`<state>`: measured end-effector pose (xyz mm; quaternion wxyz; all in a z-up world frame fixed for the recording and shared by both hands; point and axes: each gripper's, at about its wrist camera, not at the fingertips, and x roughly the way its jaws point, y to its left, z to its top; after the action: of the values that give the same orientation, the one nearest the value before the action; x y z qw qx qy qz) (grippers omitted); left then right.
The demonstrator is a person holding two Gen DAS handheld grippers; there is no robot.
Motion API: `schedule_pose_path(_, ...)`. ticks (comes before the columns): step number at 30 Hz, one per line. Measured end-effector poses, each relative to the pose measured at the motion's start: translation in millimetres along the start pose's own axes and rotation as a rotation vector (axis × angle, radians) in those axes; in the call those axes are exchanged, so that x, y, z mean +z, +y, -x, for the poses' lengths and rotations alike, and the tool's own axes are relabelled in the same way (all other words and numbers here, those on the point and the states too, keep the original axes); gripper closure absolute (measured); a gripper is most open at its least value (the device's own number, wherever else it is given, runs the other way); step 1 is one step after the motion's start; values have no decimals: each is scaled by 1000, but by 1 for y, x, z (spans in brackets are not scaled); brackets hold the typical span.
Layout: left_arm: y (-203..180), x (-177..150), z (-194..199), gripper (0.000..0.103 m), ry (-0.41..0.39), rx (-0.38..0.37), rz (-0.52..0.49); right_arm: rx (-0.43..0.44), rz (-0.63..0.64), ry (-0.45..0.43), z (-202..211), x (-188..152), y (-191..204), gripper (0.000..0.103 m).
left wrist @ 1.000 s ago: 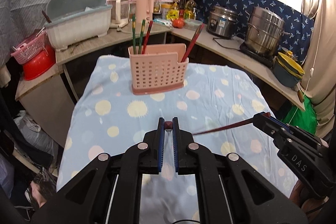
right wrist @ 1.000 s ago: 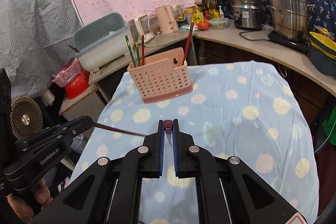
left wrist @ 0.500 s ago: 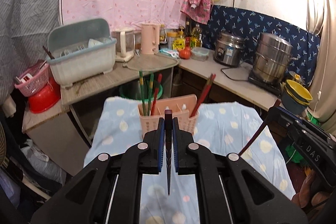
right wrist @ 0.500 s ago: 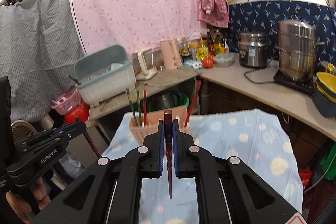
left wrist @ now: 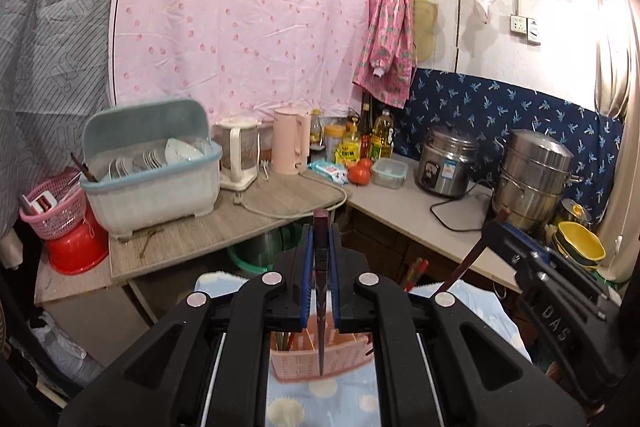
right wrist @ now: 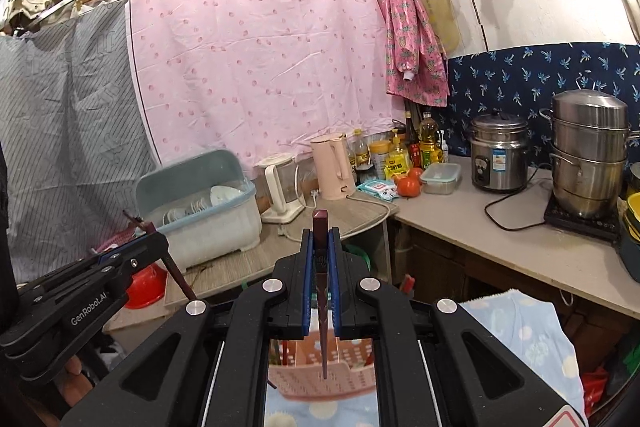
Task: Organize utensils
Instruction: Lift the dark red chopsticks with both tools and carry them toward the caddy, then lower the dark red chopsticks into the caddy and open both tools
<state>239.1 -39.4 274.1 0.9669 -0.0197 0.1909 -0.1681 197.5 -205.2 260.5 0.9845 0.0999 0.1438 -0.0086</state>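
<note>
I had the left gripper (left wrist: 321,239) and right gripper (right wrist: 321,239) each clamped on a dark red chopstick (left wrist: 321,303) above the pink utensil caddy (left wrist: 344,359).

Warm indoor light fills the room, glaring brightest at the upper right wall (left wrist: 616,11). Fisheye bending curves the edges; dark vignette corners; focus mostly sharp.

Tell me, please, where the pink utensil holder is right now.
The pink utensil holder stands on the spotted blue cloth, low in both wrist views, seen between each gripper's arms directly beneath the held dark chopstick.
</note>
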Motion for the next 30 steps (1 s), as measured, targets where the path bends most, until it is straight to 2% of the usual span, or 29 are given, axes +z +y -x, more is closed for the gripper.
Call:
schedule_pose_path(6, 5, 6, -34, 96, -37, -49, 31, 23, -31, -13, -42, -8, -2, 96)
schedule_pose_path(9, 6, -4, -54, 96, -25, -40, 27, 28, -42, 15, -63, -20, -7, 96)
schedule_pose_path(17, 18, -53, -104, 96, 91, -23, 48, 5, -30, 139, -103, -62, -13, 96)
schedule_pose_path(24, 20, -78, -123, 96, 165, 18, 31, -37, 2, 210, -120, -87, -14, 96)
schedule_pose_path(30, 22, -90, -127, 96, 192, 21, 34, -51, 9, 222, -121, -97, -17, 95)
